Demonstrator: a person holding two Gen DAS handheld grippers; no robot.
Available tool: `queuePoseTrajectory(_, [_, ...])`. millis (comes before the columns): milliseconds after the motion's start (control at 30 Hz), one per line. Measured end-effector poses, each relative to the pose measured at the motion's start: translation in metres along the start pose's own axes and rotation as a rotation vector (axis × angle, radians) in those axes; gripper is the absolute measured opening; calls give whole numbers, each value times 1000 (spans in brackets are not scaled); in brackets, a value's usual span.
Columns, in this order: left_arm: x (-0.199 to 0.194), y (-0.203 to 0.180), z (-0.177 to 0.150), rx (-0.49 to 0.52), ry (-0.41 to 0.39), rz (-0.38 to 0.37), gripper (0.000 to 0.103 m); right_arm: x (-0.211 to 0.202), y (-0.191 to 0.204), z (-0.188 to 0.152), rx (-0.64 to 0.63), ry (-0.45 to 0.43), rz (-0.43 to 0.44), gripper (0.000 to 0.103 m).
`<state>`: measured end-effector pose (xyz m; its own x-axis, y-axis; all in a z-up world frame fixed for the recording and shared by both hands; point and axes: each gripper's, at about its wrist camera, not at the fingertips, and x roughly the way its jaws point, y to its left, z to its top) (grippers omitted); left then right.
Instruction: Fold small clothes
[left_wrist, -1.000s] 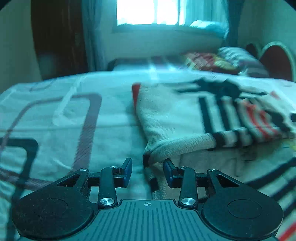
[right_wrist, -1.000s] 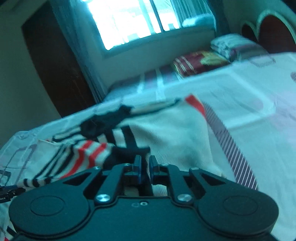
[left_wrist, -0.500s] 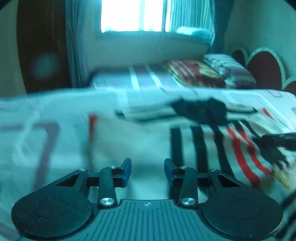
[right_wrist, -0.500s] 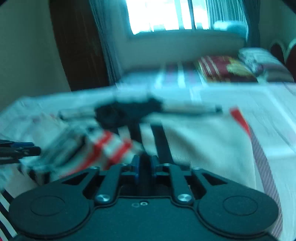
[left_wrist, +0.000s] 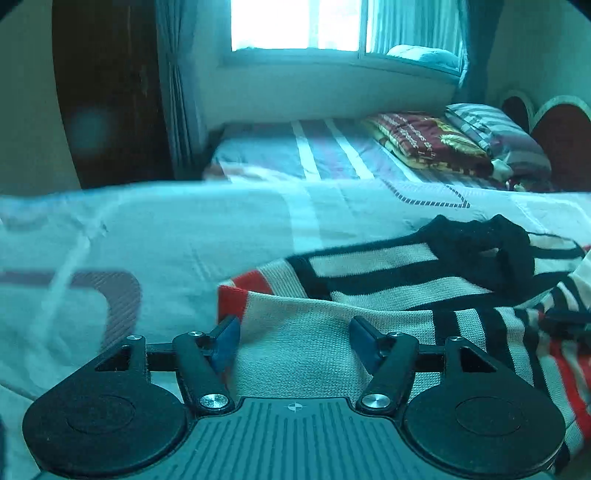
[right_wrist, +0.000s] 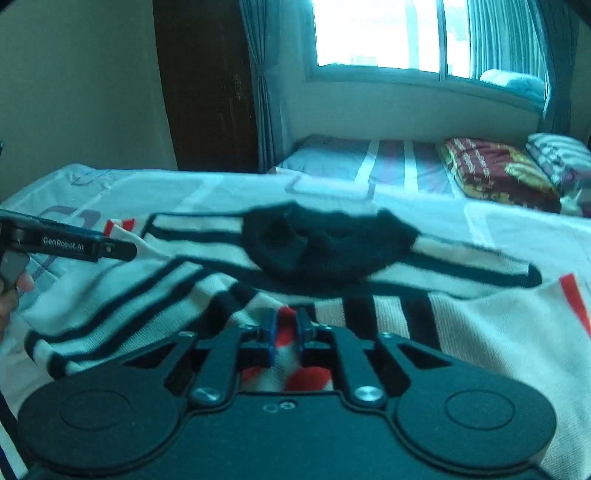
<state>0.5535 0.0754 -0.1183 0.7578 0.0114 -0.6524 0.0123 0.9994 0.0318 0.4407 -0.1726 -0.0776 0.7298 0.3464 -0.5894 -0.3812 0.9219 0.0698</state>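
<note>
A small cream knit sweater (left_wrist: 369, 295) with black and red stripes and a black collar (right_wrist: 325, 247) lies on the bed. My left gripper (left_wrist: 293, 332) is wide open, its blue pads on either side of the sweater's cream left edge near a red cuff (left_wrist: 243, 291). My right gripper (right_wrist: 283, 328) is shut on a red-striped fold of the sweater (right_wrist: 406, 306), low at the garment's middle. The left gripper's finger shows in the right wrist view (right_wrist: 70, 243), above the sweater's left sleeve.
The bed sheet (left_wrist: 166, 240) is pale with grey line patterns. A second bed (left_wrist: 295, 151) stands behind, with a folded maroon blanket (left_wrist: 424, 140) and a striped pillow (left_wrist: 495, 129). A dark wooden door (right_wrist: 207, 81) and a window (right_wrist: 388, 33) are at the back.
The left gripper has opened wider and moved over the sweater's left edge. The right gripper stayed shut on the fabric while the sweater shifted; the collar now faces it squarely.
</note>
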Motion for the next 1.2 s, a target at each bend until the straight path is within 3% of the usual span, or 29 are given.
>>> queuePoseTrajectory(167, [0, -6, 2, -2, -35, -21, 66, 5, 19, 8, -41, -37, 84, 15])
queuePoseTrajectory(233, [11, -2, 0, -14, 6, -38, 66, 20, 25, 6, -73, 23, 44, 14])
queuePoseTrajectory(333, [13, 4, -4, -29, 2, -56, 74, 24, 21, 2, -59, 6, 53, 14])
queuePoseTrajectory(433, [-6, -1, -5, -25, -12, -34, 74, 15, 22, 8, -55, 7, 38, 14])
queuePoseTrajectory(567, [-42, -18, -17, -44, -69, -79, 74, 8, 22, 8, -48, -3, 28, 19])
queuePoseTrajectory(667, [-29, -37, -32, -2, 2, -64, 74, 20, 25, 0, -95, 23, 3, 18])
queuePoseTrajectory(733, [-31, -40, -38, 37, -18, -37, 75, 14, 27, 2, -109, 33, -14, 17])
queuePoseTrajectory(833, [-61, -37, -40, 8, -66, -79, 75, -17, 23, -1, -97, -44, 2, 19])
queuePoseTrajectory(967, [-77, -57, -54, 67, -73, -95, 75, -29, 27, -15, -119, -8, 30, 19])
queuePoseTrajectory(1100, [-74, -52, -74, 72, -55, -74, 79, -36, 21, -35, -176, 29, -37, 20])
queuePoseTrajectory(1200, [-78, -32, -78, 45, -52, -52, 81, -54, -11, -43, -120, 18, -125, 20])
